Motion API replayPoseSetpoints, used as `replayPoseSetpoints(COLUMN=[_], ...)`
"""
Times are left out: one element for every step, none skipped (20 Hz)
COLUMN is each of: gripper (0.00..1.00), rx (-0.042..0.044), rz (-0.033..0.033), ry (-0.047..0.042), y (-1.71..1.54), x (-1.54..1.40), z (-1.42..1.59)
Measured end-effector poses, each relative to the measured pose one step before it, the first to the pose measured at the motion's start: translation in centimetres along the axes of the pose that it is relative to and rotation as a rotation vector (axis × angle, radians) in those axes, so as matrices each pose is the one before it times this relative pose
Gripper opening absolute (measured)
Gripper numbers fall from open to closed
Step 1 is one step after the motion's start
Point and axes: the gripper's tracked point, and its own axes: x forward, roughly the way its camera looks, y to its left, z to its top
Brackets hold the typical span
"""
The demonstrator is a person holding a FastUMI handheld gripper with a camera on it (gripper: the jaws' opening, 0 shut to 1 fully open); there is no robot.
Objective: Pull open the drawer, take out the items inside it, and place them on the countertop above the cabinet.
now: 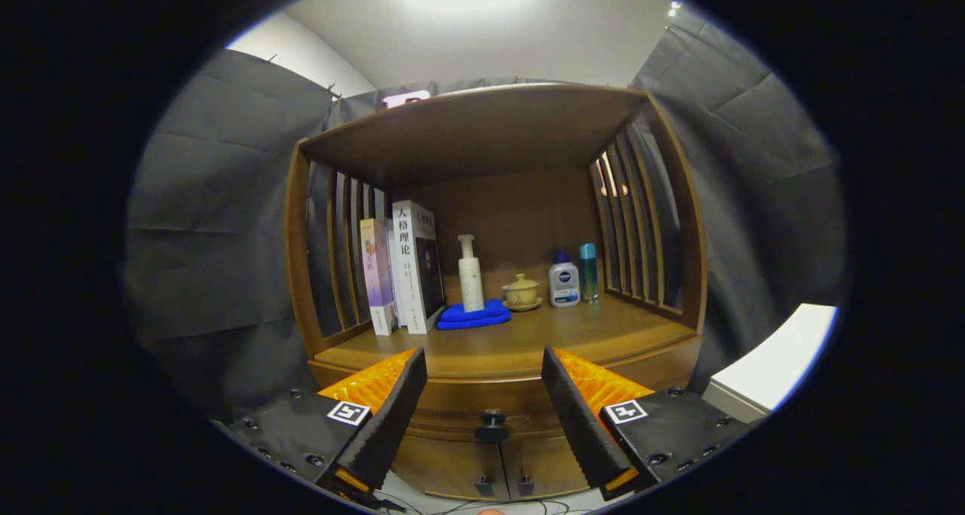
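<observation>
Your gripper (484,372) sat nearest, its fingers spread wide apart and holding nothing. Between them, a little beyond the tips, the drawer (482,403) was closed, its dark knob (491,427) untouched. Above it, the countertop (573,334) carried books (403,270), a pump bottle (470,275) on a blue cloth (475,315), and a lidded cup (521,292).

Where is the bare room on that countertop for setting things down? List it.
The front strip of the countertop is bare, just beyond the open gripper. Free too: between teacup and slatted right side. Crowded along the back: books, pump bottle on blue cloth, two small bottles. Drawer knob sits between the fingers.
</observation>
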Motion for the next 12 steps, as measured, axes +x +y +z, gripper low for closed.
replayPoseSetpoints(gripper=[0.97, 0.97, 0.97, 0.97, 0.97, 0.98, 0.98, 0.98, 0.98, 0.98, 0.98, 0.98], rx=[0.00150, 0.00138, -0.00063, -0.00518, -0.00992, -0.01096, -0.01274, -0.01196, -0.00936, -0.00706, -0.00350, -0.00304], rz=[0.00064, -0.00198, 0.00417, -0.00003, 0.00116, -0.00174, -0.00158, -0.00016, -0.00258, -0.00296, -0.00208, -0.00607], ry=[0.00861, 0.00872, 0.01353, 0.01752, 0.01816, 0.00974, 0.01005, 0.01229, 0.01316, 0.02023, 0.01708, 0.01301], y=[0.061, 0.018, 0.181, 0.066, -0.009, -0.014, -0.053, 0.084, -0.088, -0.103, -0.075, -0.140], x=[0.537, 0.542, 0.437, 0.429, 0.352, 0.369, 0.570, 0.345, 0.206, 0.244, 0.268, 0.235], z=[-0.828, -0.788, -0.782, -0.814, -1.008, -0.681, -0.904, -0.946, -1.040, -0.964, -1.079, -0.692])
